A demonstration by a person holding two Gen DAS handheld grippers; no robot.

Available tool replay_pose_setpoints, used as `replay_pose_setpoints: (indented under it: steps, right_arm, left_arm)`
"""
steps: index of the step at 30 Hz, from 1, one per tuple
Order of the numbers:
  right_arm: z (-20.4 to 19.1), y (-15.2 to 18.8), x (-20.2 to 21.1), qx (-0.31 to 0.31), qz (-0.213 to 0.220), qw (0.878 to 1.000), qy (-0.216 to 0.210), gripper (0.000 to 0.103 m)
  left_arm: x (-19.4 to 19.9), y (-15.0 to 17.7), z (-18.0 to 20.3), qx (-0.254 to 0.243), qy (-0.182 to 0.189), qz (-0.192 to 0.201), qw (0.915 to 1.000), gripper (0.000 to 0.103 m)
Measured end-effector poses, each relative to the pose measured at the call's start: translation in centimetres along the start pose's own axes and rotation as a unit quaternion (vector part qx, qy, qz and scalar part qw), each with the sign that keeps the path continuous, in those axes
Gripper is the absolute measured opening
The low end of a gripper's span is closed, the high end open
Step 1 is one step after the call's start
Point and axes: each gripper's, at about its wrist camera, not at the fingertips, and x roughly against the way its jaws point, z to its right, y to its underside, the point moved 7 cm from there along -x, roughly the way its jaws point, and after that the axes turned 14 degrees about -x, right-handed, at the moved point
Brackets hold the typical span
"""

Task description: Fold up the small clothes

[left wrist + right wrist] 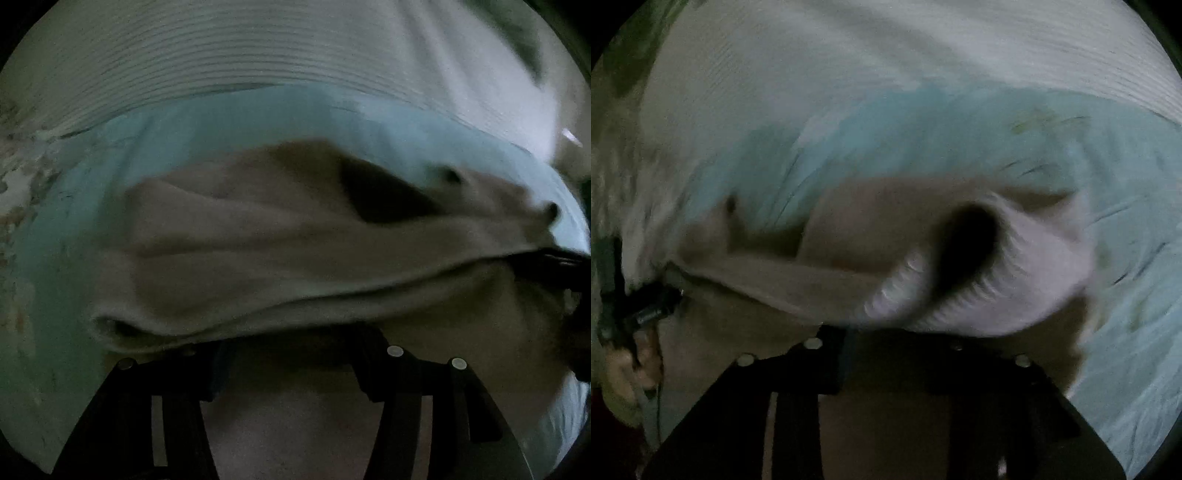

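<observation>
While both views are blurring with motion, these lines are reading what can be made out.

Garment: a small beige garment (280,236) is hanging stretched across the middle of both frames, a ribbed pale cuff or opening (979,266) is showing right of centre in the right wrist view, and its lower fold is draping over the fingertips.

Left gripper: the left gripper (291,343) is sitting at the bottom centre of its own frame with the cloth edge covering its tips; it appears to be pinching that edge, though how far the jaws are closing I cannot tell.

Right gripper: the right gripper (886,339) is likewise lying under the hem at the bottom centre, seemingly gripping it, with its opening hidden by fabric.

Step in hand: judging by the taut span between the two holds, the garment is being lifted or carried over for a fold.

Next move: it is calling for both edges to be brought down together so the fold lands flat and aligned.

Surface: a light blue sheet (229,122) is lying behind the garment, with a pale ribbed cloth (207,55) filling the upper part of the frame.
</observation>
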Motion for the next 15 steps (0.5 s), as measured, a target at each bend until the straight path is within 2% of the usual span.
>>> replay_pose_setpoints:
  steps: [2,3,4,7,10,11,14,15]
  right_arm:
    - [0.8,-1.6,1.0,-0.024,0.049,0.998,0.003,0.027]
    - [1.0,-2.1,1.5,-0.036,0.068,0.997,0.002,0.029]
    - [1.5,-2.4,2.1,-0.05,0.085,0.995,0.002,0.03]
    - [2.6,-2.3,3.6,-0.085,0.105,0.991,-0.003,0.032]
    - [3.4,-1.0,4.7,-0.095,0.095,0.991,-0.008,0.038]
    - [3.4,-0.4,5.3,-0.096,0.095,0.991,-0.012,0.043]
    - [2.7,1.6,7.0,-0.101,0.101,0.989,-0.035,0.048]
    - [2.5,2.6,7.8,-0.101,0.101,0.989,-0.043,0.051]
  left_arm:
    - [-1.1,-0.9,-3.0,0.037,-0.019,0.008,0.9991,0.047]
    - [-1.4,-1.5,-4.4,0.059,-0.02,0.018,0.9979,0.038]
    - [-1.4,-1.9,-5.4,0.074,-0.02,0.027,0.9967,0.034]
    - [-1.0,-2.5,-7.8,0.123,-0.022,0.052,0.9908,0.029]
    - [0.1,-0.8,-8.5,0.163,-0.004,0.063,0.9845,0.029]
    - [0.6,-0.4,-8.4,0.165,-0.006,0.063,0.9843,0.029]
    - [2.8,2.5,-7.5,0.168,-0.005,0.067,0.9834,0.035]
    - [4.1,3.9,-7.1,0.173,0.003,0.076,0.9819,0.04]
